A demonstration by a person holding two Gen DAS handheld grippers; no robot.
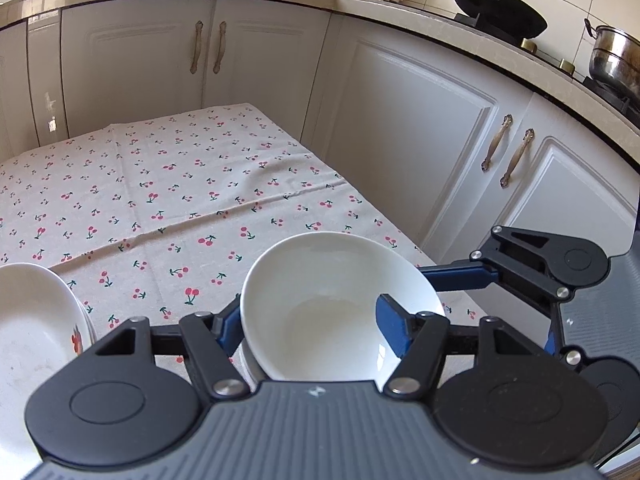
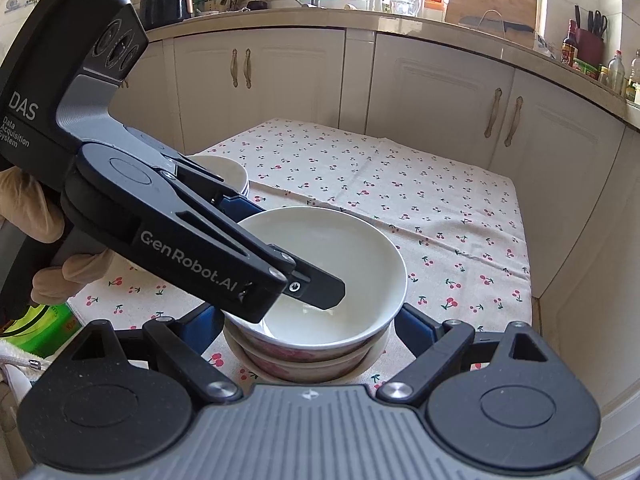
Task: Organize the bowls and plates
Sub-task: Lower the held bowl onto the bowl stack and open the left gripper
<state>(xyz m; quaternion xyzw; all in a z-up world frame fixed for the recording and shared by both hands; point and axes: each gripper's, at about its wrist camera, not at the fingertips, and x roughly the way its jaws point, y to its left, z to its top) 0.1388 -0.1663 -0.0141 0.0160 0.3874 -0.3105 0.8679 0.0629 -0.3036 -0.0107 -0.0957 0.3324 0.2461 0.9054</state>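
A white bowl (image 1: 320, 304) with a pink flower band outside sits on top of another bowl (image 2: 308, 366) on the cherry-print tablecloth. My left gripper (image 1: 308, 326) straddles the top bowl's rim, one finger (image 2: 316, 290) inside the bowl and one outside; it is closed on the rim. My right gripper (image 2: 310, 326) is open, its blue fingers on either side of the bowl stack, not touching it. The right gripper also shows in the left wrist view (image 1: 540, 268). A stack of white plates (image 1: 36, 320) sits to the left, also seen behind the left gripper (image 2: 228, 174).
The table (image 2: 420, 200) stands in a corner of white kitchen cabinets (image 1: 400, 128). A wok (image 1: 496, 4) and a steel pot (image 1: 612, 56) sit on the stove at right. A green packet (image 2: 40, 324) lies at the table's left edge.
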